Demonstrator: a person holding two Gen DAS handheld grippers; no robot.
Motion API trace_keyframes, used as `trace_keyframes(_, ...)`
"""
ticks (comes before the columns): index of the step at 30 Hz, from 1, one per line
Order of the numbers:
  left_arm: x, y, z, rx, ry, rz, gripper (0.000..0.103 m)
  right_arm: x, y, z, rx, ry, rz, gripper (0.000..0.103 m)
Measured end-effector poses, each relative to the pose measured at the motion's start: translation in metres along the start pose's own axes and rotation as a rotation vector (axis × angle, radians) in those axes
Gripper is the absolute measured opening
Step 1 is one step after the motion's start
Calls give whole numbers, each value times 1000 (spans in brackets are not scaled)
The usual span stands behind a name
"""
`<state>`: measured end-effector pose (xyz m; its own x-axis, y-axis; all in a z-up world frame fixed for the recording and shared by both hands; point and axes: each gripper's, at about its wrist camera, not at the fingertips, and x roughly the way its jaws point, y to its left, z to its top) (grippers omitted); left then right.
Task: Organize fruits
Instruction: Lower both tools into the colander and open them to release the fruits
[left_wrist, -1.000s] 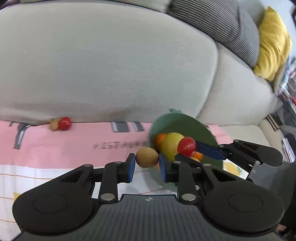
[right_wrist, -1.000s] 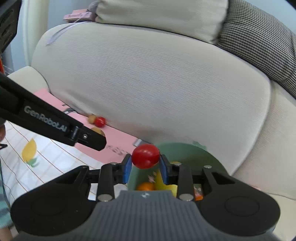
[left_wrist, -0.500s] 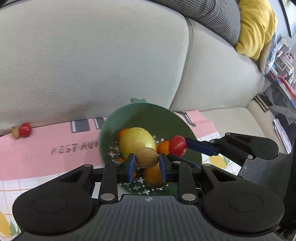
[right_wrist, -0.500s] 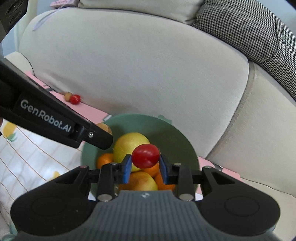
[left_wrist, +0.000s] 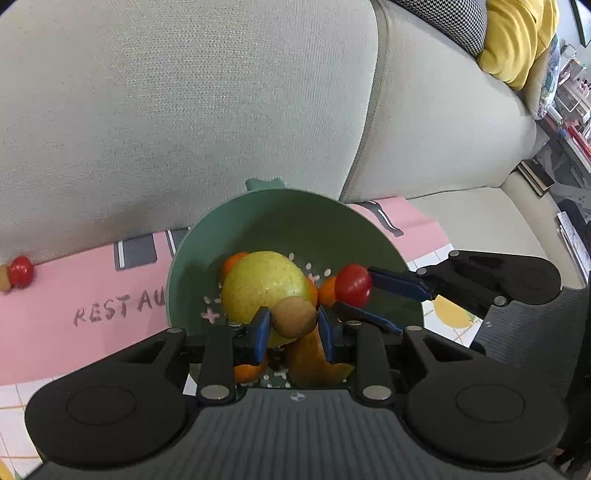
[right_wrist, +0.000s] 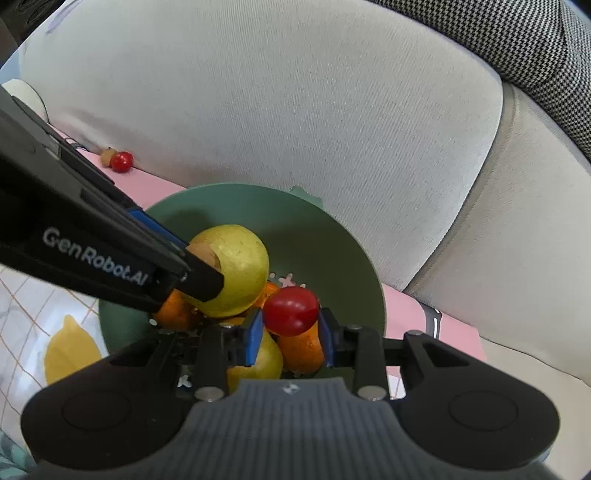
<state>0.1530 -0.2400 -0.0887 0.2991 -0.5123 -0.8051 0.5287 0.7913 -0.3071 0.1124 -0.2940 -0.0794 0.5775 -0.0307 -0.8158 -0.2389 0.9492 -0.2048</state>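
Both above green bowl (left_wrist: 369, 236), left fingers (left_wrist: 263, 325) pinching brown fruit (left_wrist: 294, 317), right tomato (right_wrist: 291, 305)

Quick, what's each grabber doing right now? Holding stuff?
Left gripper: closed on a small brown fruit, over the green bowl.
Right gripper: closed on a red cherry tomato, over the same bowl.

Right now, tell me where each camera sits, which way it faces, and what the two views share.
Left wrist: sits on the left gripper, looking down along its fingers into the bowl in front of the sofa; its fingers pinch a brown fruit, and the right gripper reaches in from the right.
Right wrist: sits on the right gripper, looking down into the bowl; its fingers pinch a tomato, and the left gripper crosses from the left.
Shared: bowl, pear, both held fruits, sofa.
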Motion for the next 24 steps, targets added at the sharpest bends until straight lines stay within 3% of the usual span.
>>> trace_keyframes(7, -1, -4, 1, 48, 3, 2, 31, 11, -3, -1, 3, 11, 6, 29)
trace_keyframes(15, 5, 0, -2, -37, 103, -5, 31, 11, -4, -3, 11, 14, 13, 29)
trace_keyframes(24, 10, 7, -9, -62, 123, 22, 31, 12, -6, -4, 3, 14, 12, 29)
